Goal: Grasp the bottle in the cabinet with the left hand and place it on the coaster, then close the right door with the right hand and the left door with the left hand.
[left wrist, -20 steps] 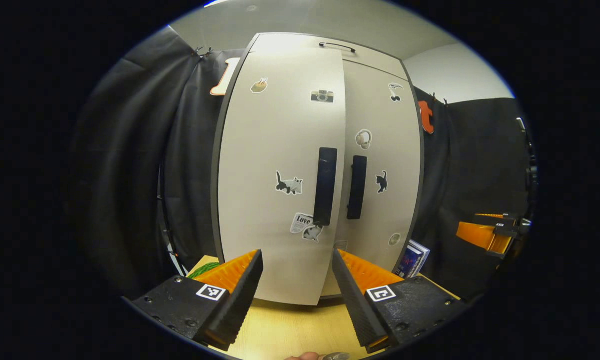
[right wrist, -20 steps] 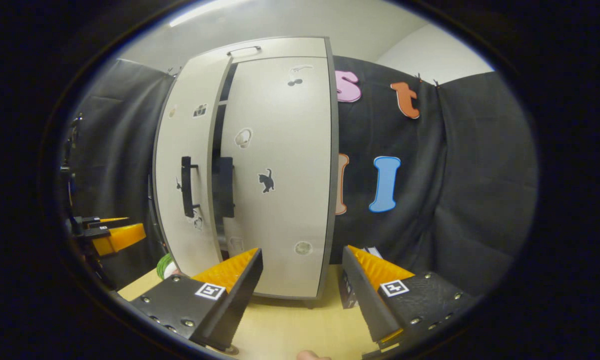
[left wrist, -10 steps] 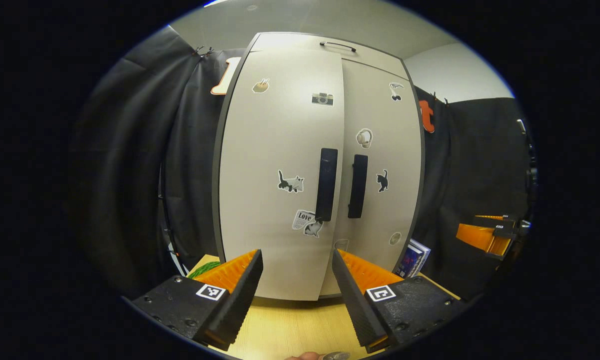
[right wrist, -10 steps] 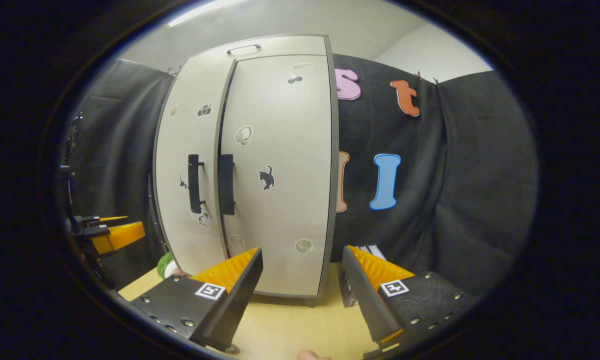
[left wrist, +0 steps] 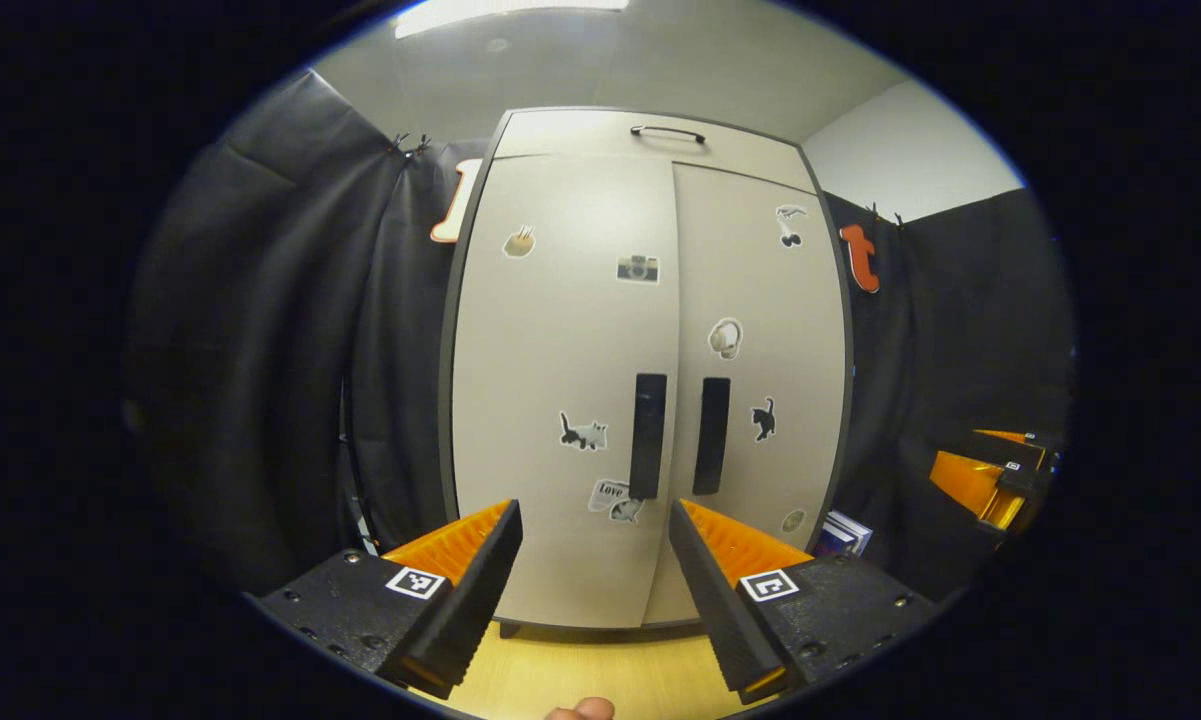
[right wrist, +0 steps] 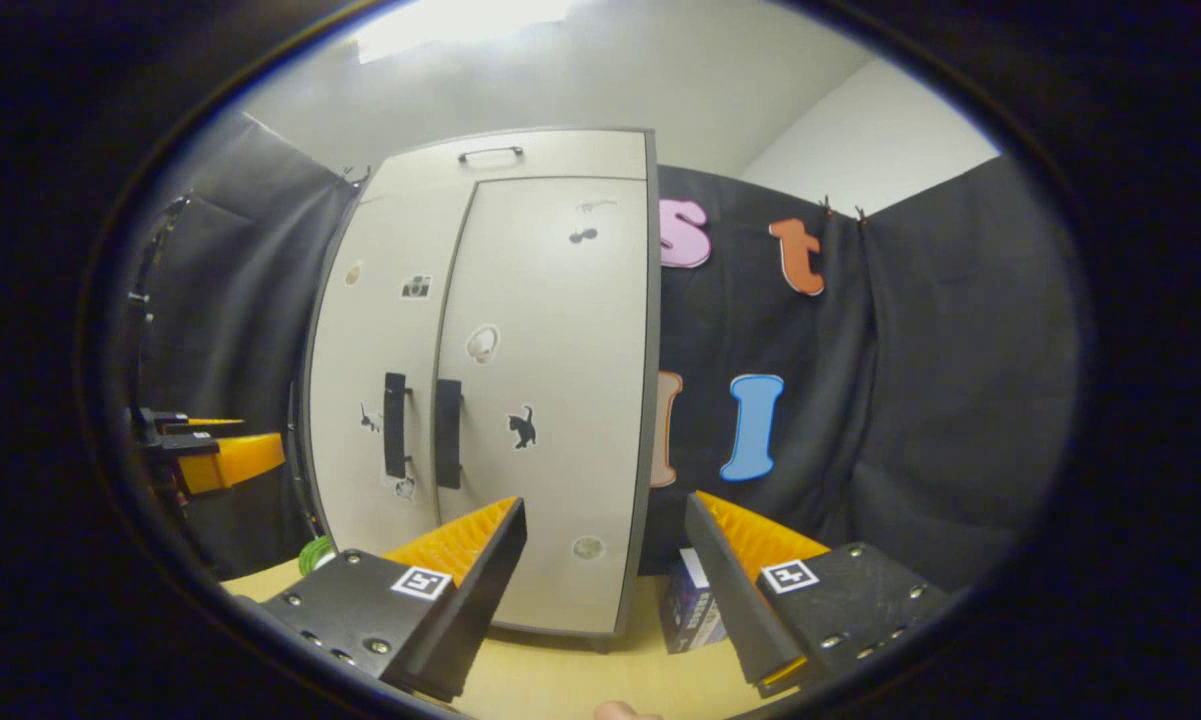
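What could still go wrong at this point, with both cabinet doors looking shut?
The left gripper hangs open, close to the left door; a forward drift could knock its handle. The right gripper hangs low over the table beside a small box and could nudge it on withdrawal.

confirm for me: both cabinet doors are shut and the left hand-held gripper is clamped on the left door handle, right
Not quite. Both doors are shut, but in the left gripper view the left hand-held gripper is open and holds nothing, short of the left door handle.
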Demonstrator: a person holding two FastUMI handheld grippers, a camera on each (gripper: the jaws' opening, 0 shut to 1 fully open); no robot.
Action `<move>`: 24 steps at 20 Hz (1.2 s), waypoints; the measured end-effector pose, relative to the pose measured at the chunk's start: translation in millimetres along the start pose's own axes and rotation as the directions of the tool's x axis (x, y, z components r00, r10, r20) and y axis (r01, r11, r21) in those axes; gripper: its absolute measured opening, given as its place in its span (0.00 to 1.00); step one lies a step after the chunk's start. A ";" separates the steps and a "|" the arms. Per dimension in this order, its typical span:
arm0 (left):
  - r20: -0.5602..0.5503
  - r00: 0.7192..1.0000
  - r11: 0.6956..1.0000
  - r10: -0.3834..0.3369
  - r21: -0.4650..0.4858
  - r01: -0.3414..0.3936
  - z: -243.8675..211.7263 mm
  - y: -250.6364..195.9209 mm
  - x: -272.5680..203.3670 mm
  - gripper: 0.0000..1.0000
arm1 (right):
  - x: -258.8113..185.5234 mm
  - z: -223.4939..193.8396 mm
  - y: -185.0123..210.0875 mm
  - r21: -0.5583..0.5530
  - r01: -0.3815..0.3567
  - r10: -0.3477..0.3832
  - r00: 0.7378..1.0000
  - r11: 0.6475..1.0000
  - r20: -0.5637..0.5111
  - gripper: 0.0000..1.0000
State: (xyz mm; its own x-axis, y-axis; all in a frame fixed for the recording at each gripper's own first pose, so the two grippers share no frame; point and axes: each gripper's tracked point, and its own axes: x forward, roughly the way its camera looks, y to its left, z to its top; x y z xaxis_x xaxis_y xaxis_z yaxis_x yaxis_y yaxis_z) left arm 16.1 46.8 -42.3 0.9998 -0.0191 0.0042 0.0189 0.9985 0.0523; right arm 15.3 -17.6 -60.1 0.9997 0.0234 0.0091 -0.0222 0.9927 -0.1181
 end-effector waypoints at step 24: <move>0.046 0.995 0.995 -0.094 -0.025 0.095 19.3 -194.6 -20.1 0.97 | -49.1 17.0 -181.6 -0.009 0.089 -0.088 0.995 0.996 0.057 0.93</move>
State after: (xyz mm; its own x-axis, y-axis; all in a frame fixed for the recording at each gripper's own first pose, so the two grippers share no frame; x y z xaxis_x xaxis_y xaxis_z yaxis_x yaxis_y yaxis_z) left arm -7.8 -148.1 -33.3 0.9923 -0.1150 0.0456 0.1138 0.9931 0.0272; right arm -30.0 -197.0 -22.2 0.9955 -0.0574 0.0758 0.0667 0.9898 -0.1262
